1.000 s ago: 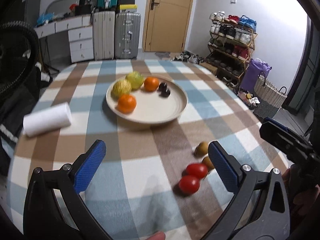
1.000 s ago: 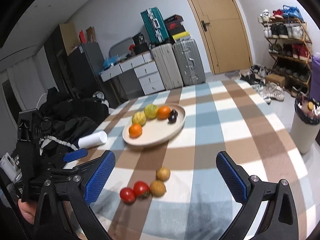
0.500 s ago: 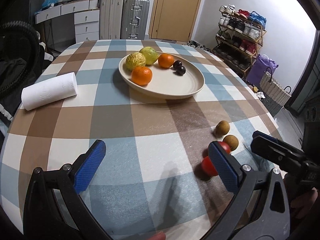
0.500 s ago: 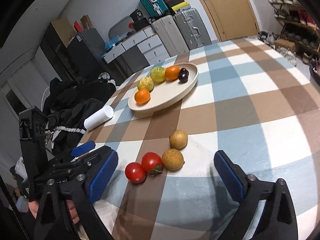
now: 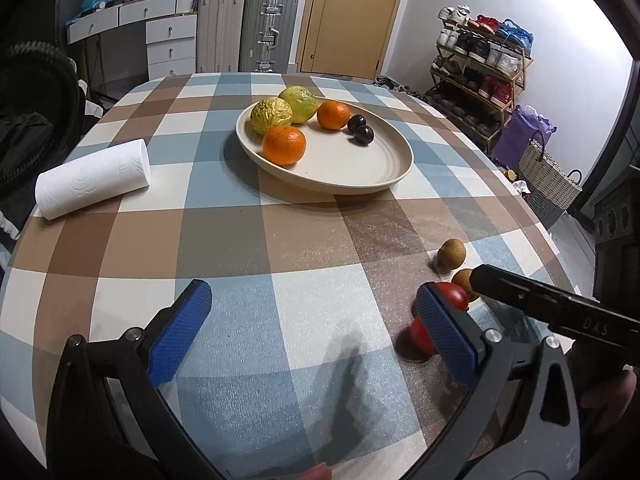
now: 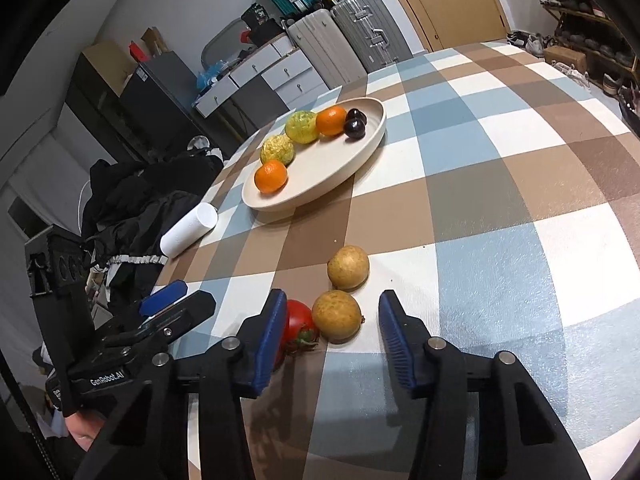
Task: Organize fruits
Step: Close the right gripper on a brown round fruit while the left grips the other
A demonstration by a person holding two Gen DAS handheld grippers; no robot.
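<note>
A beige plate (image 5: 360, 168) holds two oranges (image 5: 284, 145), two yellow-green citrus fruits (image 5: 271, 115) and two dark plums (image 5: 364, 134). Nearer on the checked cloth lie two brown round fruits (image 6: 348, 267) and two red tomatoes (image 5: 454, 298). My right gripper (image 6: 332, 336) is open low over the table. The nearer brown fruit (image 6: 336, 316) lies between its fingers, apparently untouched. One tomato (image 6: 298, 322) is partly hidden behind its left finger. My left gripper (image 5: 316, 320) is open and holds nothing, its right finger in front of the tomatoes.
A white paper roll (image 5: 92, 180) lies on the table's left side. Dark clothing (image 6: 140, 200) is piled beyond that edge. Suitcases (image 5: 268, 32) and a shoe rack (image 5: 480, 64) stand beyond the table. The table edge curves close on the right.
Both grippers have come down and forward toward the loose fruits. The right gripper's fingers have narrowed and now bracket the nearer brown fruit.
</note>
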